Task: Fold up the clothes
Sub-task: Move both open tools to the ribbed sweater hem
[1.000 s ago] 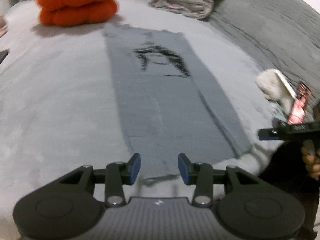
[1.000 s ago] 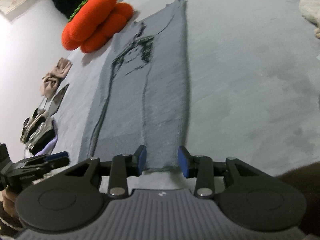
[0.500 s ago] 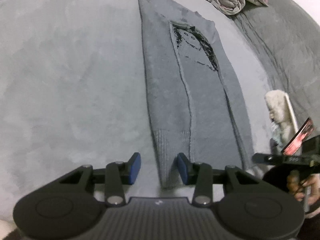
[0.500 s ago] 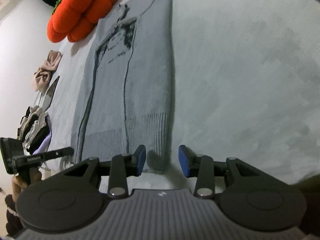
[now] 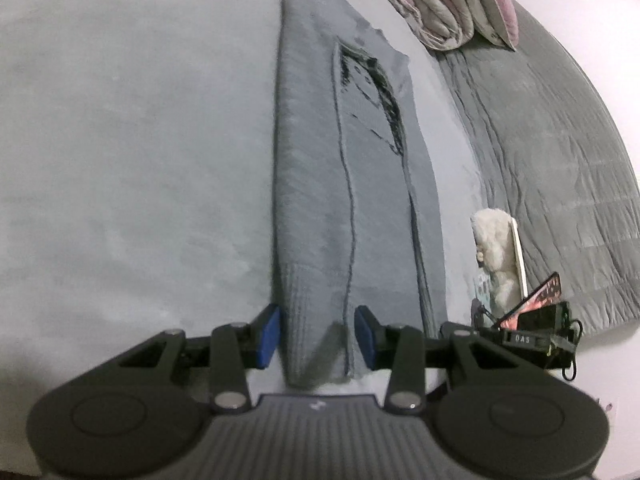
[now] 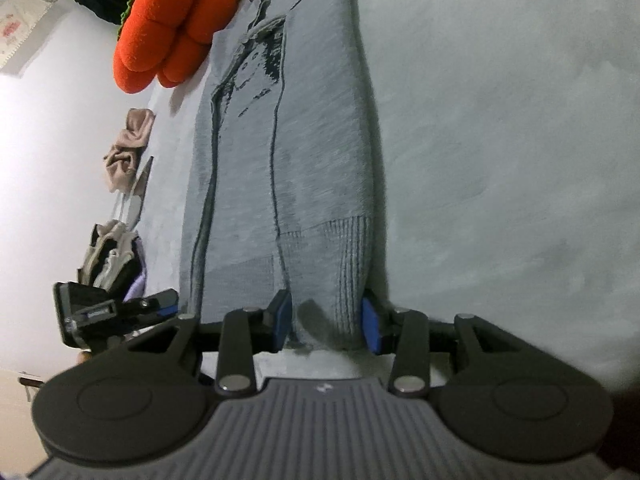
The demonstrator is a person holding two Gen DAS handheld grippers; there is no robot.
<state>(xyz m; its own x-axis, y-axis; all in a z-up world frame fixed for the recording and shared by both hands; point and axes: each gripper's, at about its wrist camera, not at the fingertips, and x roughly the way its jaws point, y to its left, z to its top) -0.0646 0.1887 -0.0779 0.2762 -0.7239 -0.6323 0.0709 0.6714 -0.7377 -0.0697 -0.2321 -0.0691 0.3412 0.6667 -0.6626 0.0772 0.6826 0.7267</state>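
Grey bedding (image 5: 120, 160) covers the bed, and a long-folded grey sweater (image 5: 312, 200) runs from its near edge toward the far one. Seen from my left gripper (image 5: 316, 338), the jaws stand spread astride the sweater's ribbed hem, pads not pressing; a folded quilt (image 5: 440, 4) lies at the far right. Seen from my right gripper (image 6: 326, 326), spread jaws likewise straddle the hem's other corner, an orange cushion (image 6: 176, 28) beyond.
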